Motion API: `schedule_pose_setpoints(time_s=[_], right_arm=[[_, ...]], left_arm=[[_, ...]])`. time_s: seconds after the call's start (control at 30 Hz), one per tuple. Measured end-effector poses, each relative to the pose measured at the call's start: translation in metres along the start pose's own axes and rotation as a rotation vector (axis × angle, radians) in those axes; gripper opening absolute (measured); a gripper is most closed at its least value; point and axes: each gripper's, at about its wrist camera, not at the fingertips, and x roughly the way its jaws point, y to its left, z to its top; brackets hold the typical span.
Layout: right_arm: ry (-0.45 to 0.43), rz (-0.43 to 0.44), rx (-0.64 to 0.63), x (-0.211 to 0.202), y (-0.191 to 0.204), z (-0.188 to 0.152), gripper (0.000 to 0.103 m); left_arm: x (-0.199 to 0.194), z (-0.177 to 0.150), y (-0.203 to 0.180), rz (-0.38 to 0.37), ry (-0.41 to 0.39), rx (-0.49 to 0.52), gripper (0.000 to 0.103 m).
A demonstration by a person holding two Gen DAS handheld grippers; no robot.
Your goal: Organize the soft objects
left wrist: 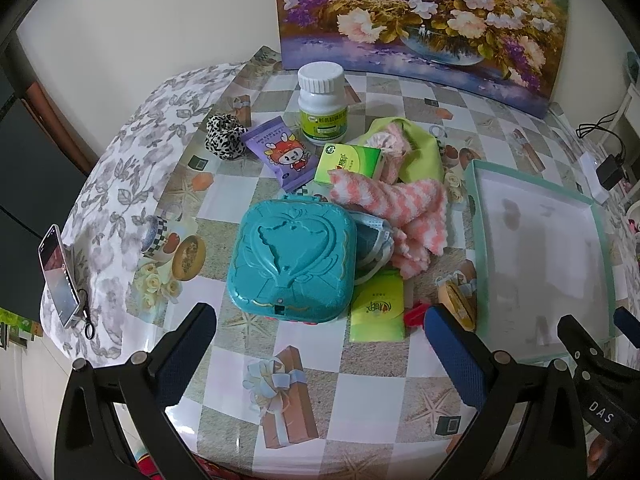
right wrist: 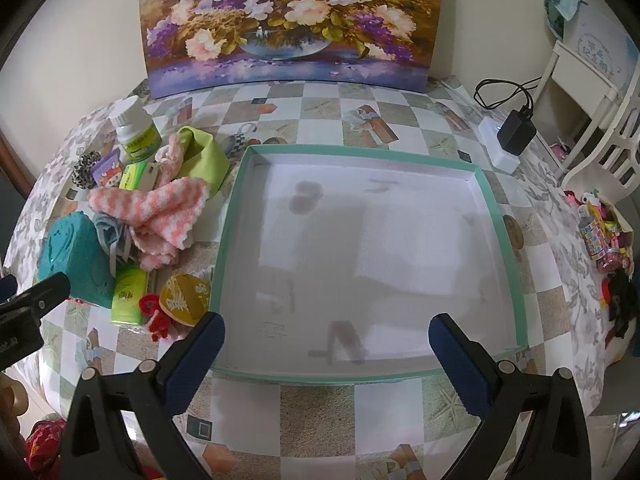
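A pile of items lies on the checked table. A pink-and-white fuzzy cloth [left wrist: 404, 216] [right wrist: 160, 208] lies over a blue face mask [left wrist: 374, 240], beside a teal plastic case [left wrist: 292, 256] [right wrist: 76, 260]. A green cloth [left wrist: 420, 148] [right wrist: 204, 156] and a leopard scrunchie [left wrist: 224, 136] [right wrist: 85, 168] lie farther back. A shallow teal-rimmed white box [right wrist: 228, 232] [left wrist: 480, 240] stands empty to the right. My left gripper [left wrist: 320, 332] is open, low in front of the teal case. My right gripper [right wrist: 326, 340] is open over the box's near edge.
A white pill bottle [left wrist: 322, 100], a purple wipes packet [left wrist: 282, 152], green tissue packs [left wrist: 348, 164] [left wrist: 378, 308], a yellow round item [right wrist: 184, 296] and a red chenille piece [right wrist: 154, 316] share the pile. A flower painting [right wrist: 296, 20] leans at the back. A phone [left wrist: 58, 276] stands left; a charger [right wrist: 516, 132] sits right.
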Motion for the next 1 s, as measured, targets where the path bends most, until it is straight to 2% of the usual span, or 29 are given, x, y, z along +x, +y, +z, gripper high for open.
schedule_pose_setpoints(time_s=[0.33,0.67,1.0], right_arm=[[0.009,0.001,-0.016,0.0024,0.0029,0.0002,0.103],[0.019,0.007,-0.018,0.0043,0.0032,-0.0003,0.103],[0.032,0.017,-0.037,0.0064,0.0073,0.0000,0.103]], left_arm=[[0.0030,0.0012,-0.0006,-0.005,0.008,0.000,0.103],[0.0055,0.0014,-0.0017,-0.044,0.017,-0.006,0.103],[0.0107,0.0004,0.0034,-0.074,0.021,-0.057,0.103]])
